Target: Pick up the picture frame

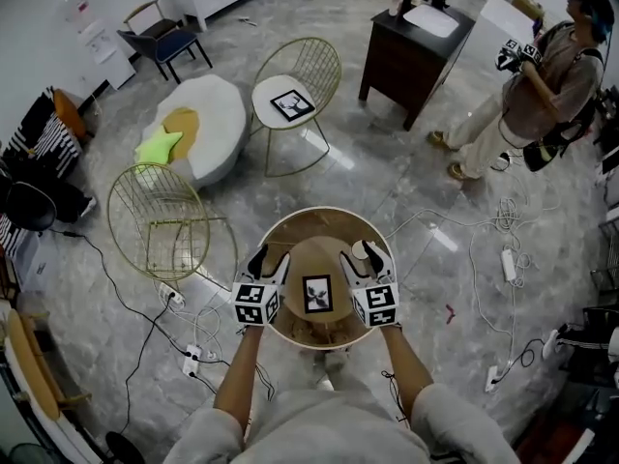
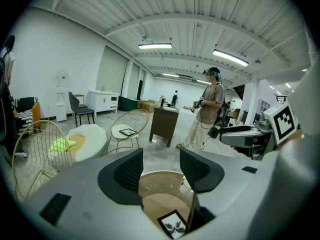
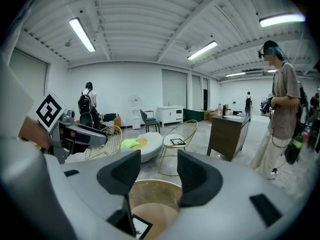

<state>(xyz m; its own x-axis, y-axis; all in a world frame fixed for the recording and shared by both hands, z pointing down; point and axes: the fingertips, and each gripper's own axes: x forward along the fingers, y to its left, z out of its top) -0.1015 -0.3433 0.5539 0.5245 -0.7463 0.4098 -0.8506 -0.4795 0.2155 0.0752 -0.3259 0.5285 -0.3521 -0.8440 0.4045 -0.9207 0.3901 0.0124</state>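
A small black picture frame [image 1: 317, 294] with a white mat and a dark plant print rests on the near side of a round gold-rimmed table [image 1: 290, 224]. My left gripper [image 1: 270, 259] is just left of the frame and my right gripper [image 1: 364, 261] just right of it, and both point away from me. Each stands open with nothing between its jaws. The frame shows low in the left gripper view [image 2: 174, 225], below the open left gripper [image 2: 161, 170]. Only a corner of the frame [image 3: 141, 228] shows under the open right gripper [image 3: 159, 170].
A second picture frame [image 1: 292, 104] lies on a gold wire chair [image 1: 308, 66] beyond the table. Another wire chair [image 1: 160, 218] stands to the left, near a white ottoman [image 1: 215, 124]. A dark cabinet [image 1: 411, 42] and a person [image 1: 542, 80] are at the back right. Cables [image 1: 484, 259] cross the floor.
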